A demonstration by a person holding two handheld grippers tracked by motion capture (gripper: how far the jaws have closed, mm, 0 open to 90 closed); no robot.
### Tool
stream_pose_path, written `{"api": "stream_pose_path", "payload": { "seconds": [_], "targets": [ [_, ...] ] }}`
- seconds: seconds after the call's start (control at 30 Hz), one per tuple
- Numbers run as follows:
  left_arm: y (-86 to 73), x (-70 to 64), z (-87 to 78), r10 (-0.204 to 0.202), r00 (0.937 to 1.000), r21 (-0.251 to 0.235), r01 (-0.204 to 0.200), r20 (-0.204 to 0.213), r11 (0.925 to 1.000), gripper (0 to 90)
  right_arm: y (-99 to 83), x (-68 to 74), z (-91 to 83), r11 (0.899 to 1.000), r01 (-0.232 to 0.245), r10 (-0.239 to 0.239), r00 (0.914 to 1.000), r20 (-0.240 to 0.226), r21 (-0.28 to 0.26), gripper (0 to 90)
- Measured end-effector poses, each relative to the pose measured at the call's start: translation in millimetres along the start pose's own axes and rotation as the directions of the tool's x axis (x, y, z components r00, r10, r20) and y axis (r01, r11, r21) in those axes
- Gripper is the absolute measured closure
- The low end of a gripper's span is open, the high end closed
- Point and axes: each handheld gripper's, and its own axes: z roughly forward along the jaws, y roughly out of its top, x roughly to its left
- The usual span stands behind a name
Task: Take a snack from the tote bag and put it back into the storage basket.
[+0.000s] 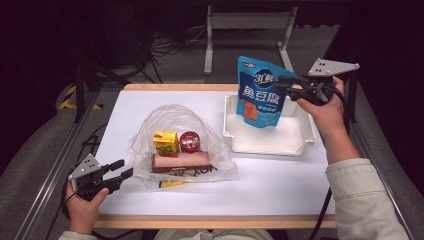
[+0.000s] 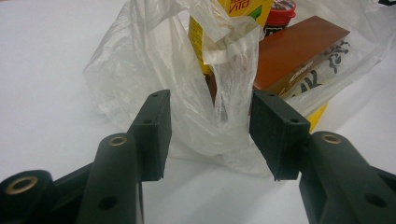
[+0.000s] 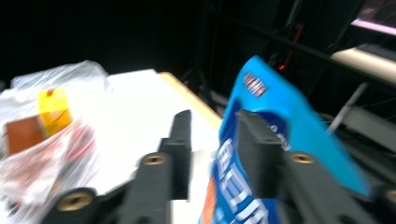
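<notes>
A blue snack pouch (image 1: 260, 92) stands upright over the far part of the white tray (image 1: 240, 142). My right gripper (image 1: 287, 85) is at the pouch's upper right edge. In the right gripper view the jaws stand a little apart, with the pouch (image 3: 299, 126) against the right jaw and part of it in the gap. My left gripper (image 1: 122, 169) is open at the table's near left. It points at the left edge of a clear plastic bag (image 2: 140, 60). The bag holds a yellow juice carton (image 1: 165, 142), a red-lidded cup (image 1: 189, 141) and a brown box (image 1: 181, 161).
The white table (image 1: 280, 180) has a wooden rim. Dark floor, cables and a metal stand (image 1: 248, 20) lie beyond its far edge. The person's right sleeve (image 1: 362, 200) comes in at the near right.
</notes>
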Motion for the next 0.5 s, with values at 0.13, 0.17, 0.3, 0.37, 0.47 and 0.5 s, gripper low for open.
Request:
{"api": "stream_pose_path", "payload": {
  "seconds": [0.13, 0.17, 0.3, 0.37, 0.47, 0.5],
  "targets": [
    [0.0, 0.0, 0.1, 0.005, 1.0, 0.0, -0.005, 0.0, 1.0, 49.5, -8.9, 3.3, 4.7, 0.999, 0.005, -0.004, 0.9999, -0.014, 0.043, 83.2],
    [0.0, 0.0, -0.3, 0.002, 1.0, -0.001, -0.002, -0.001, 1.0, 49.5, -17.1, 5.1, 9.4, 0.998, -0.003, 0.004, 0.9996, -0.028, 0.064, 89.4],
    [0.1, 0.5, -0.8, 0.003, 1.0, -0.003, -0.003, -0.001, 1.0, 49.6, -27.3, 7.1, 17.0, 0.995, -0.01, 0.014, 0.9993, -0.036, 0.096, 89.9],
    [0.1, 0.6, -0.9, 0.004, 1.0, -0.003, -0.004, -0.001, 1.0, 49.5, -36.3, 8.9, 23.8, 0.993, -0.009, 0.014, 0.9991, -0.041, 0.117, 90.0],
    [0.1, 0.7, -0.9, 0.005, 1.0, -0.003, -0.005, -0.002, 1.0, 49.5, -47.2, 10.7, 32.2, 0.99, -0.015, 0.023, 0.9984, -0.053, 0.141, 90.0],
    [0.1, 0.5, -0.9, 0.002, 1.0, -0.004, -0.002, -0.001, 1.0, 49.5, -50.2, 11.2, 34.5, 0.988, -0.016, 0.025, 0.9983, -0.052, 0.151, 89.9]
  ]
}}
